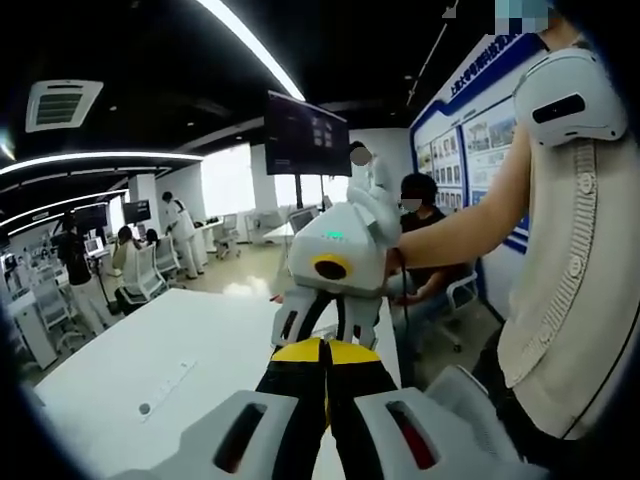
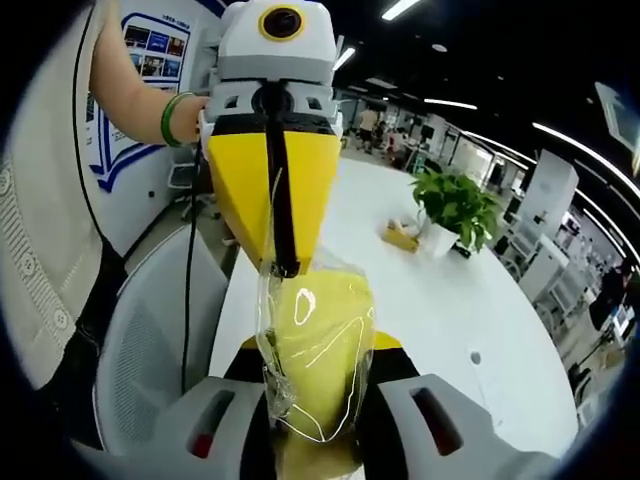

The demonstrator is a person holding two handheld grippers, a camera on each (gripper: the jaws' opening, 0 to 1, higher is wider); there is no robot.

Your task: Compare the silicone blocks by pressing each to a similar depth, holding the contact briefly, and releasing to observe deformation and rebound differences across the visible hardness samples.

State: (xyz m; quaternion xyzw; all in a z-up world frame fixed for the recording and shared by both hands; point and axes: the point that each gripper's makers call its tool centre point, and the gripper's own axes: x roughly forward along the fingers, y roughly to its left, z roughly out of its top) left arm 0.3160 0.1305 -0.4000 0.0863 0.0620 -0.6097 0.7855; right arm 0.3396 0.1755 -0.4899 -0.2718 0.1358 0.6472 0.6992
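My right gripper [image 2: 317, 342] is shut on a yellow silicone block [image 2: 322, 375] that is sealed in a clear plastic bag [image 2: 272, 300]. The block stands upright between the jaws. My left gripper [image 2: 283, 265] comes down from above with its yellow jaws shut, and its tip pinches the bag's top edge. In the left gripper view, my left gripper [image 1: 323, 346] shows shut yellow tips. The white right gripper [image 1: 330, 322] faces it, tip to tip, held by a person's arm [image 1: 470, 220]. The block is hidden there.
A long white table [image 2: 450, 310] [image 1: 150, 360] lies below both grippers. On its far part stand a potted plant [image 2: 458, 205] and a small yellow item [image 2: 400, 238]. A white mesh chair [image 2: 155, 345] sits beside the table edge. A seated person [image 1: 420, 215] is beyond.
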